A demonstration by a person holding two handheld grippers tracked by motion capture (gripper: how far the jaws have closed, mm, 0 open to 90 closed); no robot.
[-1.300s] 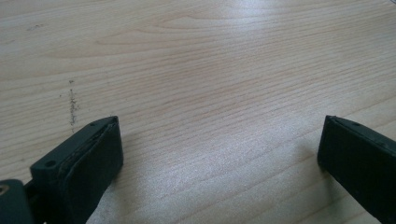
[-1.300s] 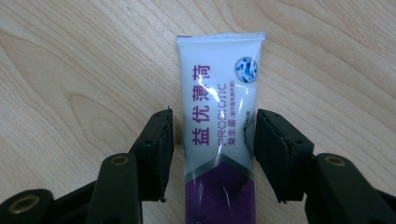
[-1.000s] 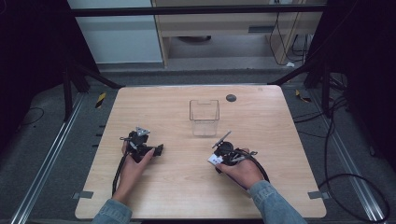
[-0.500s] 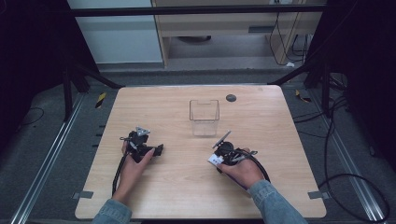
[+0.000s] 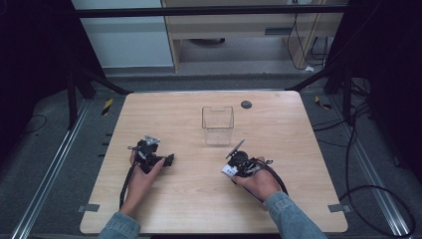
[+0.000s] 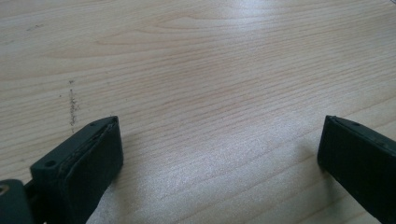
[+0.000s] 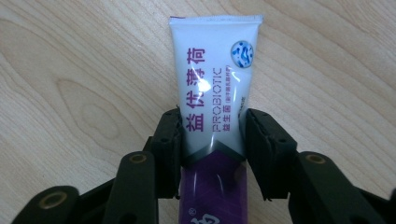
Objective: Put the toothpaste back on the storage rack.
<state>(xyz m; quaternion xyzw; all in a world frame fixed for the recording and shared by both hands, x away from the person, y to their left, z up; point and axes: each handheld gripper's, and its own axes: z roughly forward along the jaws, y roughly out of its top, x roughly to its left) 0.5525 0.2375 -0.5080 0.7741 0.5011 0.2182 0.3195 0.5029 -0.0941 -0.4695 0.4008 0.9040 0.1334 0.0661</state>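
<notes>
A white and purple tube (image 7: 215,60) with "PROBIOTIC" printed on it lies flat on the wooden table (image 5: 189,199). My right gripper (image 7: 212,126) straddles its middle. The jaws have just been closing, and both pads now touch the tube's sides. From above, the right gripper (image 5: 235,164) sits at the table's front right with the tube's white end (image 5: 229,171) poking out toward the person. My left gripper (image 6: 219,135) rests low over bare wood with its jaws wide apart and nothing between them. In the high view the left gripper (image 5: 161,160) is at the front left.
A clear plastic box (image 5: 217,124) stands open-topped at the table's middle, just beyond the right gripper. A small dark round disc (image 5: 246,104) lies near the far edge. Cables (image 5: 278,179) trail from both grippers toward the person.
</notes>
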